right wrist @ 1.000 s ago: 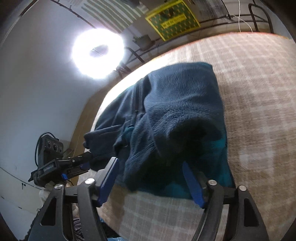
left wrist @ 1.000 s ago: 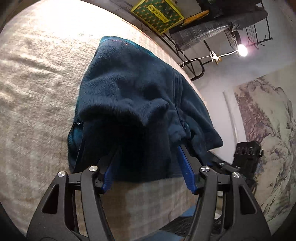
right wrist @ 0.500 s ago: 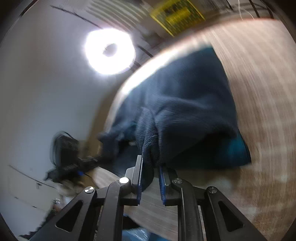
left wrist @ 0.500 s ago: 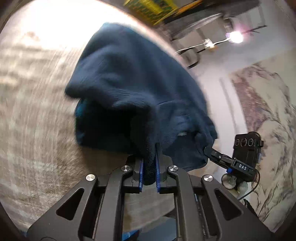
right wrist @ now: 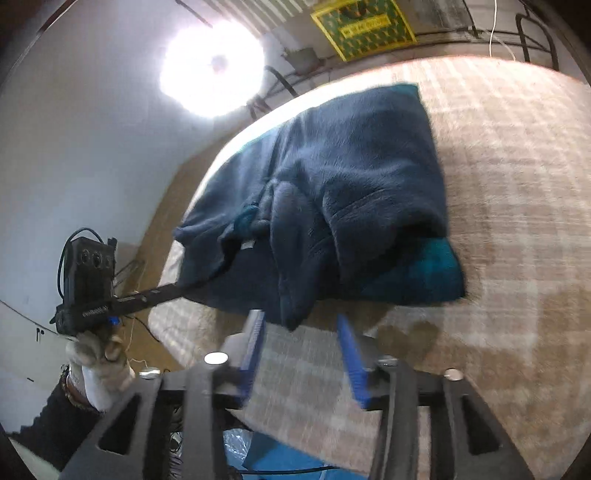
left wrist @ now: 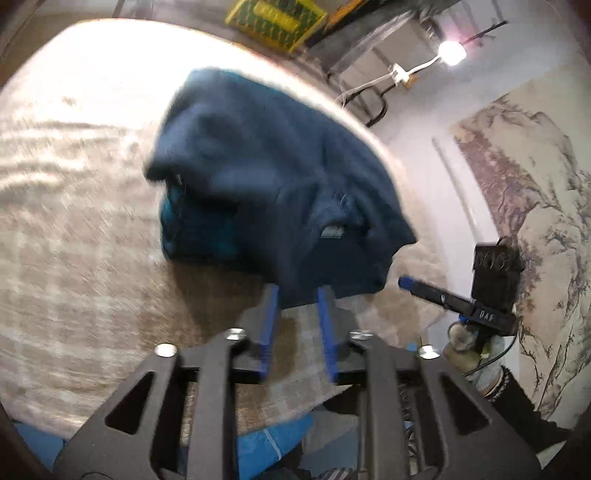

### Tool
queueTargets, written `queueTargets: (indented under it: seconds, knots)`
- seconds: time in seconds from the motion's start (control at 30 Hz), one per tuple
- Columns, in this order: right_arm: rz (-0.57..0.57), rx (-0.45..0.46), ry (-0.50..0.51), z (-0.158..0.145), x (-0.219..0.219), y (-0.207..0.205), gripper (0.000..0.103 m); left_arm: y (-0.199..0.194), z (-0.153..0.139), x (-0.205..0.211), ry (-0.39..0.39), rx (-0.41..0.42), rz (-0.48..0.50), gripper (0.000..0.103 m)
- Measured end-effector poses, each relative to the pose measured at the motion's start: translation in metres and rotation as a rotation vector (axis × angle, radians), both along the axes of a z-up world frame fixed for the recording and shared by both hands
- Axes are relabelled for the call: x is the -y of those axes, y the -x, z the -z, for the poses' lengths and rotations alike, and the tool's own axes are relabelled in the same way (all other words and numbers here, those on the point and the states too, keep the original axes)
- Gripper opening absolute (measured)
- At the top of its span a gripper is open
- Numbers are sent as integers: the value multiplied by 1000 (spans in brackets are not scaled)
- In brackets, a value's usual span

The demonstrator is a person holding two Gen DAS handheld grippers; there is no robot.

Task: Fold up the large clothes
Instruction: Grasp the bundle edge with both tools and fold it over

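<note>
**Both tongs let go: the near fold is down**

A pale checked bedcover (right wrist: 509, 192) under a glaring ring light (right wrist: 212, 66) fills both views, with a painted landscape hanging (left wrist: 524, 192) on the right wall and a green-and-yellow box (right wrist: 364, 26) at the far end.

The left gripper (left wrist: 297, 291) stands with its blue pads parted; half a second ago they were pinched shut on a tuck of fleece. Now the cloth's near edge only hangs between the pads, touching neither that I can tell. The right gripper (right wrist: 299, 321) has done the same: jaws closed then, spread now, a loose tip of fabric drooping into the gap.

Beyond them the dark blue fleece garment (right wrist: 343, 184) lies bunched on the bedcover near its front edge, a thick upper layer doubled over a teal lining (right wrist: 428, 273) that shows at the right near corner. A small grey label (left wrist: 332, 232) faces up by the zip.

The double release suggests the fold has just been laid. The pile looks lumpy rather than flat, so smoothing or a further fold probably remains. Motion blur hides finer creases.
</note>
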State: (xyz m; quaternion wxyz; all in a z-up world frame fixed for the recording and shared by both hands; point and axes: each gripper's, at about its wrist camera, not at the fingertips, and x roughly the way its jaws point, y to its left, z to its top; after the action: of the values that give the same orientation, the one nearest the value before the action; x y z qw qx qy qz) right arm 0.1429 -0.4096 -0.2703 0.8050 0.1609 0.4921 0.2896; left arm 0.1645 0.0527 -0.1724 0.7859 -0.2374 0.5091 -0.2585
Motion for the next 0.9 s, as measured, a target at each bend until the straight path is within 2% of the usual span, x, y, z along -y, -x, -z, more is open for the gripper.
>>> queueTargets:
  seconds: [0.03,0.07,0.1,0.17,0.2,0.27,0.3,0.4,0.47,0.5,0.53,0.57,0.6,0.63,0.67,0.77,0.8,0.83,0.9]
  knots:
    - [11,5,-12,-2,7,4,61,-2,-6,-9,2,22,-28,50]
    - [31,10,-22,-4,14,8,70,-8,-10,-17,12,35,-63,54]
    - [73,18,-32,-5,26,8,74,-16,-11,-29,29,32,-109,55]
    - [142,16,-61,-2,43,1,75,-38,-9,-44,98,-15,-192,58]
    - [182,-5,-105,1,55,-7,75,-50,-2,-53,149,-52,-215,62]
    - [224,-32,-161,3,65,-22,77,-69,17,-62,225,-147,-257,62]
    - [241,-49,-178,6,70,-32,77,-77,28,-65,245,-185,-272,62]
    - [238,-83,-188,16,62,-52,76,-89,43,-63,256,-206,-281,62]
    - [220,-88,-190,21,54,-62,66,-93,50,-57,261,-216,-268,54]
    - [209,-91,-191,26,49,-65,61,-95,53,-54,251,-220,-264,35]
    - [200,-92,-199,28,46,-68,47,-95,54,-50,237,-222,-269,16]
    - [186,-95,-208,30,42,-73,30,-93,53,-52,232,-219,-266,13]
    - [180,-100,-204,31,40,-75,26,-90,51,-52,220,-209,-264,12]
    - [182,-100,-191,33,37,-78,17,-90,48,-51,206,-193,-259,11]
    - [176,-92,-178,31,35,-77,12,-90,42,-49,195,-173,-256,11]
    - [164,-58,-153,24,34,-76,11,-84,33,-51,148,-138,-268,11]
    - [161,-51,-159,23,37,-76,11,-84,33,-52,134,-144,-285,20]
    - [162,-48,-162,23,38,-78,13,-84,35,-55,134,-159,-302,39]
    - [170,-45,-152,24,40,-77,23,-86,42,-64,133,-200,-354,63]
